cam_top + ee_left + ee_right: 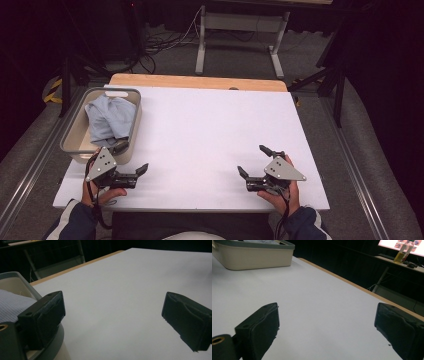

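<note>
A beige basket with a grey rim (75, 145) stands at the table's left edge and holds a crumpled light blue cloth (109, 120). My left gripper (131, 158) rests at the near left, right beside the basket's front corner. It is open with nothing between its jaws. In the left gripper view the left gripper (113, 312) looks over bare white table, with the basket rim (11, 276) and the cloth (10, 305) at its left. My right gripper (253, 160) lies near the front right, open and empty. The right gripper (327, 322) faces the basket (254, 256) across the table.
The white tabletop (210, 135) has a wooden strip (200, 81) along its far edge. Beyond it stand a metal table frame (240, 30) and floor cables (160, 45). A screen and a bottle (402, 250) show far off in the right gripper view.
</note>
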Tool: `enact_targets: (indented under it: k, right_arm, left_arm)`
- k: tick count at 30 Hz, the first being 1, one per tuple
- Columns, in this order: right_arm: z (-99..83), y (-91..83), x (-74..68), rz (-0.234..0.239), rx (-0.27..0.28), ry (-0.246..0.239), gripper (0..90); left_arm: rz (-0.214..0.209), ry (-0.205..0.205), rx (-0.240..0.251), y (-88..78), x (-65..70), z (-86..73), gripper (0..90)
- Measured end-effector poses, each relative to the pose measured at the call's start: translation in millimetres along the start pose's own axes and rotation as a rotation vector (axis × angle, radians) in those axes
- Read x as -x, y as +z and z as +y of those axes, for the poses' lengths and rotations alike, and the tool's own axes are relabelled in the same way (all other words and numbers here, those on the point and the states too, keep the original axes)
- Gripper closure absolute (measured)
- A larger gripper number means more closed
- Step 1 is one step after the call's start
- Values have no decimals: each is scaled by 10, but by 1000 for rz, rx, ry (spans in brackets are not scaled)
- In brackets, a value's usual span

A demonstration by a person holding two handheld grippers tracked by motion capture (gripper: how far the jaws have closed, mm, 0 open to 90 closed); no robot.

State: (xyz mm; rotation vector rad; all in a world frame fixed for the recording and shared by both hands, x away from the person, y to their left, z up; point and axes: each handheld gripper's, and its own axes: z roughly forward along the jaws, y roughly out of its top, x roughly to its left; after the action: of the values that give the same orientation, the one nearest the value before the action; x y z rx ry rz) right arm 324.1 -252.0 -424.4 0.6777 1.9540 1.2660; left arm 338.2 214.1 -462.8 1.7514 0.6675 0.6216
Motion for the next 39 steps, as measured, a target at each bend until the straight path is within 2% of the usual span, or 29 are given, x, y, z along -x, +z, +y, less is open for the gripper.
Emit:
enact_targets:
  k: [3,4,7,9,16,23,29,31,36,39]
  right_arm:
    - [-3,-4,0,1,1,-19,64]
    - [2,-6,4,1,8,-14,66]
    - [5,0,8,5,12,-7,67]
    - [0,10,4,6,6,-6,66]
    - [-16,-23,32,-4,8,7,66]
    - [-5,-21,32,5,20,0,66]
    - [11,3,15,16,25,-10,67]
    - [15,12,16,18,22,-10,67]
    - [15,28,28,24,22,-4,67]
    - [10,37,35,25,17,0,66]
  left_arm:
    - [-10,7,-6,18,17,-4,62]
    - [-9,21,-21,18,31,0,64]
    - [-6,7,-8,22,27,-2,65]
    - [-19,-9,-3,24,7,10,65]
    - [-29,12,-16,28,26,24,75]
    - [-21,1,7,-48,-29,103,66]
    - [33,-2,52,-220,-155,252,62]
    - [62,-20,67,-270,-240,312,60]
    - [126,-42,68,-351,-477,479,47]
    - [140,-54,40,-357,-645,583,39]
